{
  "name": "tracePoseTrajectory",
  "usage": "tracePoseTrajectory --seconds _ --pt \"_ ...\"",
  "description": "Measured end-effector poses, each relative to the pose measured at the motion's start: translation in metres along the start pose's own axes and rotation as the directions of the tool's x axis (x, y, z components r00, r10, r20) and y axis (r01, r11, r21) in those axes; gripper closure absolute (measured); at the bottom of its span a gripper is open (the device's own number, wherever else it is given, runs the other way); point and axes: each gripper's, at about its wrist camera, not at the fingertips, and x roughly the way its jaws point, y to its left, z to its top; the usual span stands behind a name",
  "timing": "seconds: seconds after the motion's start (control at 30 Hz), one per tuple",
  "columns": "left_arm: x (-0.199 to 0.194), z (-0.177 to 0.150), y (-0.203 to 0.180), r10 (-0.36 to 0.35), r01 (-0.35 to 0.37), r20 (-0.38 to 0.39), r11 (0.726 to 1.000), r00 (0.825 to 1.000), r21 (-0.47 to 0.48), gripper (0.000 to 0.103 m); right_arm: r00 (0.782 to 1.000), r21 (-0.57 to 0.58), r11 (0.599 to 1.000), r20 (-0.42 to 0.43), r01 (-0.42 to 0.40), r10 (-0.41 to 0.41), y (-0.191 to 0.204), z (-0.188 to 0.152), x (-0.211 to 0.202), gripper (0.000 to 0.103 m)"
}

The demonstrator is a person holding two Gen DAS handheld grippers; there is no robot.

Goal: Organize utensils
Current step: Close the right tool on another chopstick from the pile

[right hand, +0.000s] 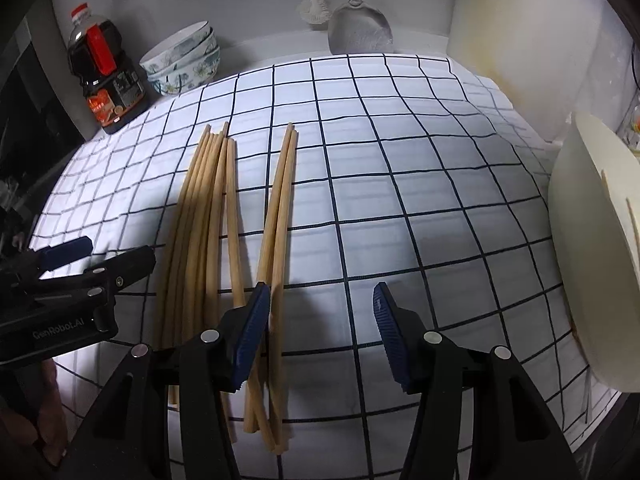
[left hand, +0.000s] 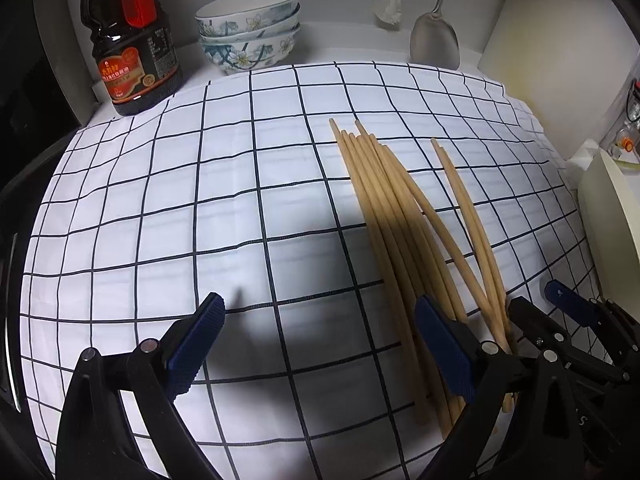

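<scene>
Early in the job, judging by the layout: bundle of chopsticks lying loose and fanned on the checked cloth covering the table, with a separate pair of chopsticks just beside it on the right, none of them lifted or sorted into a holder yet. Left hand-held gripper spread wide and empty, its right finger touching or just over the near ends of the bundle, too close to tell which. Right hand-held gripper also spread apart and holding nothing, its left finger right at the pair, the other over bare cloth. Still to do: gathering, aligning and putting away every stick. Around the back edge: soy sauce bottle, 3 stacked bowls, a metal spatula and a brush against the wall. Cream-coloured container close on the right, a likely obstacle. Both tools crowded together near the sticks, so a risk of bumping.
</scene>
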Motion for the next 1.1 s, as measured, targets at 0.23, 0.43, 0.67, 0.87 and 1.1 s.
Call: tracePoseTrajectory --seconds 0.23,0.43,0.67,0.87,1.1 --pt "0.004 -0.002 -0.001 0.009 -0.009 -0.004 1.000 1.000 -0.002 0.009 1.000 -0.074 0.997 0.005 0.028 -0.028 0.008 0.000 0.005 0.052" --pt "0.008 -0.002 0.001 0.022 -0.022 -0.009 1.000 1.000 -0.009 0.009 1.000 -0.098 0.995 0.003 0.027 -0.026 0.009 0.002 0.010 0.057" --pt "0.011 -0.001 0.003 0.034 -0.034 -0.004 0.999 0.999 -0.020 0.009 0.999 -0.082 0.996 0.006 0.037 -0.037 -0.002 0.004 0.010 0.058" --pt "0.013 0.001 0.000 0.038 -0.038 -0.003 0.999 0.999 -0.011 0.009 0.999 -0.078 0.996 0.005 0.039 -0.039 -0.004 0.003 0.009 0.058" --pt "0.019 0.005 0.002 0.090 -0.091 -0.020 0.996 0.996 -0.012 0.007 0.998 -0.078 0.995 0.006 0.057 -0.056 -0.009 0.005 0.008 0.058"
